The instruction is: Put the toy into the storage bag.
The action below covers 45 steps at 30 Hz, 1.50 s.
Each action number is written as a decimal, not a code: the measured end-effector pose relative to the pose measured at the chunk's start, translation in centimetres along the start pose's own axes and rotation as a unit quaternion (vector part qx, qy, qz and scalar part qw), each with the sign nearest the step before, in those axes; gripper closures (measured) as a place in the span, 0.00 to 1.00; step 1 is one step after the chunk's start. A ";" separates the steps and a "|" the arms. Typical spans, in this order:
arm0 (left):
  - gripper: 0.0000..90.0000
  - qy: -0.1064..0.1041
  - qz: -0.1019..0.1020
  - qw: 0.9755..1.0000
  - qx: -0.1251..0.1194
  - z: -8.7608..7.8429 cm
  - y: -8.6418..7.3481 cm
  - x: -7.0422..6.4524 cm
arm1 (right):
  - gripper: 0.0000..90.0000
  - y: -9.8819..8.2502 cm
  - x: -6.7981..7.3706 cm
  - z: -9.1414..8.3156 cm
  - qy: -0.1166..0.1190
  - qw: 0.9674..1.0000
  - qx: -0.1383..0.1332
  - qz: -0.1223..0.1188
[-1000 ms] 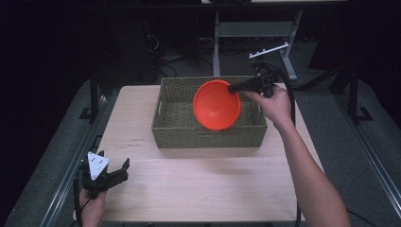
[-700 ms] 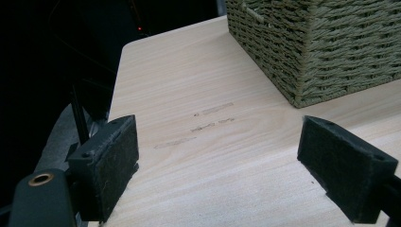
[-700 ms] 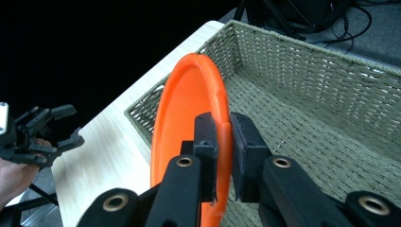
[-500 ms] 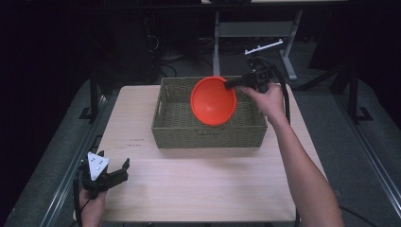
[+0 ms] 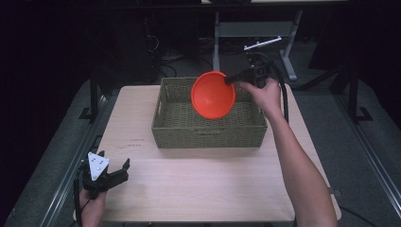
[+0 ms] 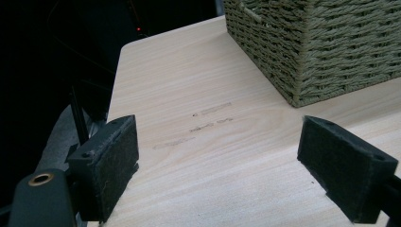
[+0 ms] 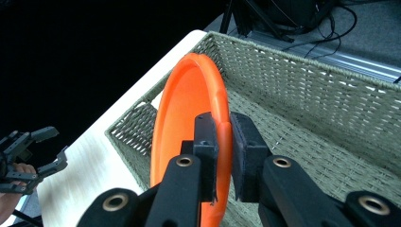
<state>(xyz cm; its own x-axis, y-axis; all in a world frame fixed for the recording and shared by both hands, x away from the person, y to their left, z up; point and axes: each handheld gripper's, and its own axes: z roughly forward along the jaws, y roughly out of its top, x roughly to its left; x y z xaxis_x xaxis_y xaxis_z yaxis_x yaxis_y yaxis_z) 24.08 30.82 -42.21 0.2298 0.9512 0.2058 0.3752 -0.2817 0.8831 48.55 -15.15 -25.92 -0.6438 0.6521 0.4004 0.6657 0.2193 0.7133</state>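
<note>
1. High view: the right gripper [image 5: 230, 79] pinches the rim of an orange bowl [image 5: 213, 95] and holds it on edge over the woven basket [image 5: 208, 130].
2. The bowl hides part of the basket's inside.
3. Right gripper view: the jaws squeeze the rim, and the bowl's bottom edge is cut off.
4. The left gripper [image 5: 124, 171] sits at the table [image 5: 198, 184] corner, jaws wide apart, holding nothing.
</note>
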 end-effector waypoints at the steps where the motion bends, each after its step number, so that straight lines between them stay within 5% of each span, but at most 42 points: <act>1: 0.14 -0.001 -0.001 1.000 -0.002 0.0 0.0 0.0 | 0.91 0.0 -0.1 0.1 0.001 1.000 -0.001 -0.001; 45: 0.14 -0.001 0.008 1.000 -0.001 -0.1 0.0 -0.1 | 0.90 -2.0 -4.2 3.0 -0.046 0.997 0.028 0.049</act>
<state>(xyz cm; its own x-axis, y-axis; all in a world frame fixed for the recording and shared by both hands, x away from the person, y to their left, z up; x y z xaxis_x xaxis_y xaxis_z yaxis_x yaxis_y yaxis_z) 23.94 30.77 -42.18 0.2368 0.9467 0.2186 0.3698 -0.2958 0.8808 51.07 -16.17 -30.81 -0.5392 0.7359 0.4095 0.7449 0.1899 0.6396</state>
